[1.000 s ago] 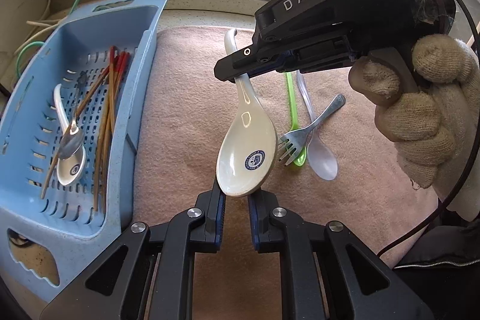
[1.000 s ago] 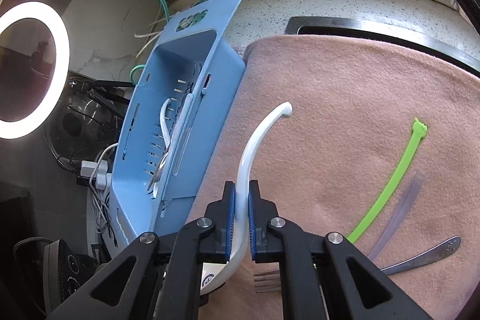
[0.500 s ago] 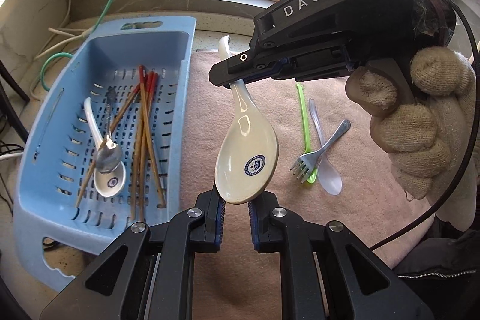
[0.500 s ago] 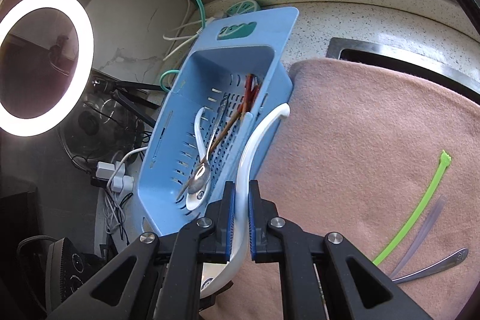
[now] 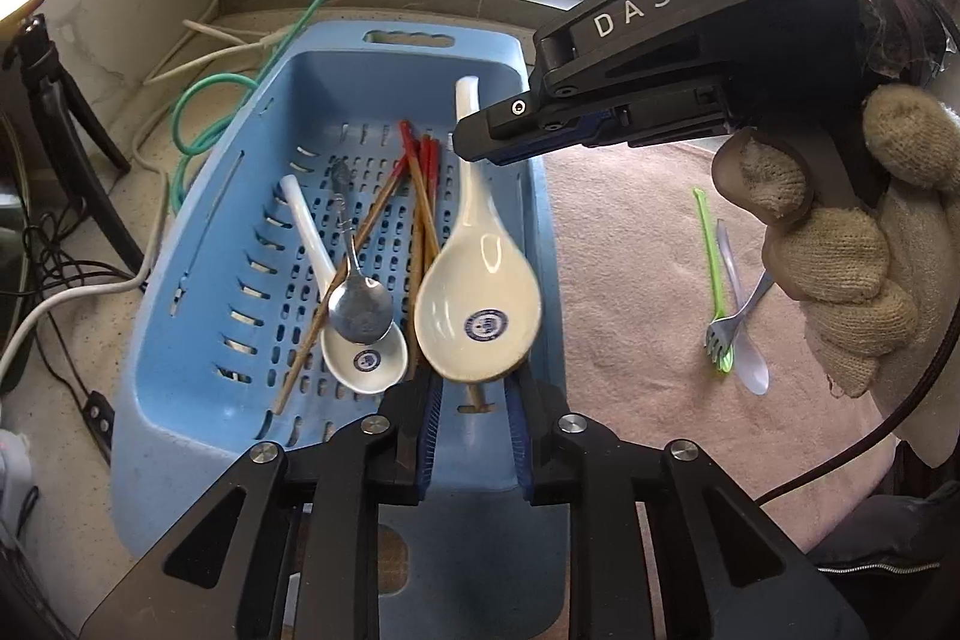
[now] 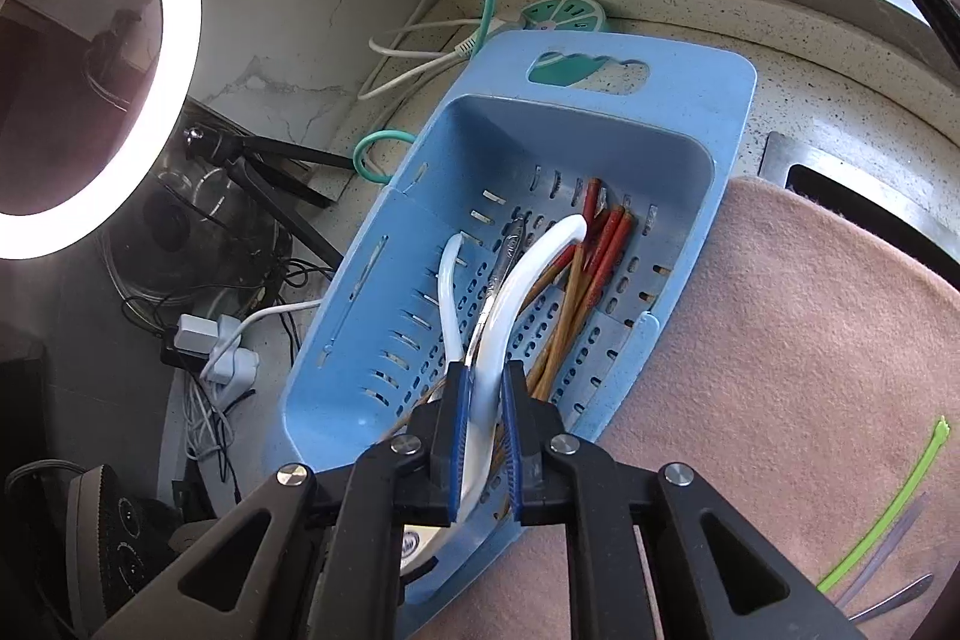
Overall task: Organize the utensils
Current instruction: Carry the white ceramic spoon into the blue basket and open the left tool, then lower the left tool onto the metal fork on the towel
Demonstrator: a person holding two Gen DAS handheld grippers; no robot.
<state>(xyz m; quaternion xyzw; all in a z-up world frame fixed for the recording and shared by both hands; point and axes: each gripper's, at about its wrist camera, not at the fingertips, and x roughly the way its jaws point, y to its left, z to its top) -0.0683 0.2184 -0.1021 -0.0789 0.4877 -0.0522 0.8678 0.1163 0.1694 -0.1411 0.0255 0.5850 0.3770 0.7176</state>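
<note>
"DAS" reads on the right tool (image 5: 480, 142), clamped on the white soup spoon (image 5: 477, 298) over the blue basket (image 5: 198, 316); the left tool (image 5: 474, 394) gapes narrowly, empty.

We hold our right gripper (image 6: 483, 451) nearly level, reaching in from the right, its two fingers (image 6: 451, 445) pinched tight on a white spoon handle (image 6: 510, 292). Our gloved right hand (image 5: 852, 244) wraps its grip. Our left gripper (image 5: 474, 436) points forward and down, fingers (image 5: 420, 436) parted, nothing between them
</note>
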